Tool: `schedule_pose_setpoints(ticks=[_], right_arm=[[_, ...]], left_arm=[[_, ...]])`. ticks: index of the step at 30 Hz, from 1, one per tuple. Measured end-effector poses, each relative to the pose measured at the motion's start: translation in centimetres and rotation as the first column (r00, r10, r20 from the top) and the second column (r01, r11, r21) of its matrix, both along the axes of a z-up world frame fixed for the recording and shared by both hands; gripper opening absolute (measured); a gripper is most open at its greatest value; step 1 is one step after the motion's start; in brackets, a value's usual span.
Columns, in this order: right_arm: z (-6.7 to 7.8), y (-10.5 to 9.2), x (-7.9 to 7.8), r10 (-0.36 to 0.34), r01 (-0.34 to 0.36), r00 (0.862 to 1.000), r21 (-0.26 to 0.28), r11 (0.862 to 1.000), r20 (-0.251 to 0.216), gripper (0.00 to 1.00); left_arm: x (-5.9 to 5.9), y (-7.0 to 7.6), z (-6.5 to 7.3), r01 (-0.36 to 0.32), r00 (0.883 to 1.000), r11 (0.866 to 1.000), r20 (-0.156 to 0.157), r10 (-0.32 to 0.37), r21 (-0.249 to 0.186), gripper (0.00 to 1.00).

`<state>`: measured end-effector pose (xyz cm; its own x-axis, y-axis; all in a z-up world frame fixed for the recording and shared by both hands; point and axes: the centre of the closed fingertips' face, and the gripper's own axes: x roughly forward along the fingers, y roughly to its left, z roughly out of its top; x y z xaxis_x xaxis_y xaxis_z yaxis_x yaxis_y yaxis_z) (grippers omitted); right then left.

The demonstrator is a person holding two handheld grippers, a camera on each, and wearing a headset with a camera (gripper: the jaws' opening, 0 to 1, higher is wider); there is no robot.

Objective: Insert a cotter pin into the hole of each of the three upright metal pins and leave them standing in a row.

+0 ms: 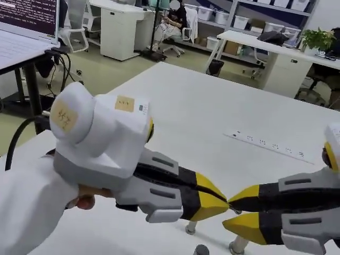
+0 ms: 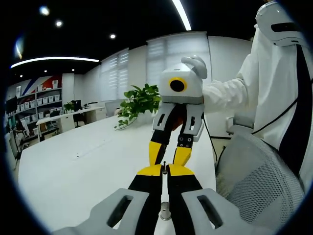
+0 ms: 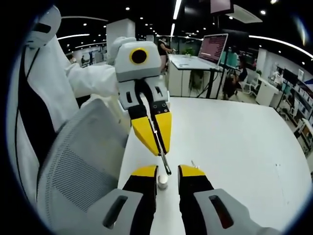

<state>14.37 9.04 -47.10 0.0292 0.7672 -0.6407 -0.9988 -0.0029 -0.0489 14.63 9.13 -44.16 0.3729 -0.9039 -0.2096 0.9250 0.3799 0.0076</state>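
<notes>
Well, over the white table (image 1: 202,117), the left tool (image 1: 227,203) is pressed together and the right tool (image 3: 168,170) is spread, with a grey upright metal pin (image 3: 162,181) at six o'clock between its jaws in the right gripper view. The left tool pinches a thin dark cotter pin (image 3: 167,164). A skewed push could topple the upright.

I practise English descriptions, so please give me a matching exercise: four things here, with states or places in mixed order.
1 left gripper
2 right gripper
3 power strip
4 potted plant

a flat on the white table
b jaws apart, a metal pin between them
c on a far desk
d shut on a cotter pin

Pairs: 1-d, 2-b, 3-a, 4-c
</notes>
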Motion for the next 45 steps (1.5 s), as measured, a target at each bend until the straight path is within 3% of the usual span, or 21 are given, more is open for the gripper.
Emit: schedule_pose_setpoints(ticks=[5, 12, 20, 27, 29, 31, 33, 34, 40, 42, 45], right_arm=[[-0.2, -0.3, -0.3, 0.003, -0.003, 1.0, -0.012, 1.0, -0.009, 0.07], [-0.5, -0.7, -0.8, 0.016, -0.017, 1.0, -0.025, 1.0, -0.019, 0.0], [0.0, -1.1, -1.4, 0.039, -0.039, 0.999, -0.024, 0.999, -0.022, 0.0], [0.1, -1.3, -2.0, 0.051, -0.052, 0.998, -0.034, 0.998, -0.044, 0.0], [0.1, -1.3, -2.1, 0.052, -0.054, 0.998, -0.037, 0.998, -0.042, 0.0], [0.0, -1.4, -2.0, 0.045, -0.047, 0.998, -0.041, 0.998, -0.032, 0.0], [-0.7, -1.8, -1.7, 0.014, -0.016, 0.999, -0.061, 0.998, -0.033, 0.0], [-1.1, -2.0, -1.6, 0.006, -0.008, 0.999, -0.066, 0.998, -0.034, 0.0], [-4.4, -3.7, -1.1, -0.057, 0.051, 0.998, -0.156, 0.986, -0.033, 0.0], [-4.9, -4.0, -1.0, -0.069, 0.061, 0.997, -0.166, 0.984, -0.038, 0.0], [-5.9, -4.4, -1.0, -0.079, 0.069, 0.996, -0.184, 0.981, -0.048, 0.0]], left_arm=[[-0.6, -0.5, -0.1, 0.045, 0.999, 0.999, 0.018, -0.045, 0.01, 0.0], [-1.0, -0.9, -0.4, 0.088, 0.996, 0.996, 0.02, -0.088, 0.012, 0.0], [-1.1, -1.0, -1.0, 0.114, 0.993, 0.993, 0.005, -0.114, 0.037, 0.0], [-1.3, -1.3, -1.1, 0.135, 0.991, 0.989, 0.015, -0.136, 0.055, 0.0], [-1.1, -1.3, -1.4, 0.13, 0.99, 0.988, 0.036, -0.134, 0.079, 0.02], [-1.1, -1.3, -1.7, 0.132, 0.991, 0.988, 0.023, -0.134, 0.079, 0.13], [-0.9, -1.2, -2.2, 0.124, 0.992, 0.988, 0.021, -0.127, 0.094, 0.29], [-0.8, -1.1, -2.8, 0.119, 0.993, 0.987, 0.014, -0.121, 0.108, 0.33], [-0.8, -0.5, -5.9, 0.134, 0.991, 0.973, -0.047, -0.128, 0.189, 0.3], [-0.6, -0.4, -6.7, 0.132, 0.991, 0.969, -0.052, -0.124, 0.21, 0.3], [-0.4, -0.5, -7.6, 0.136, 0.99, 0.968, -0.075, -0.123, 0.212, 0.3]])
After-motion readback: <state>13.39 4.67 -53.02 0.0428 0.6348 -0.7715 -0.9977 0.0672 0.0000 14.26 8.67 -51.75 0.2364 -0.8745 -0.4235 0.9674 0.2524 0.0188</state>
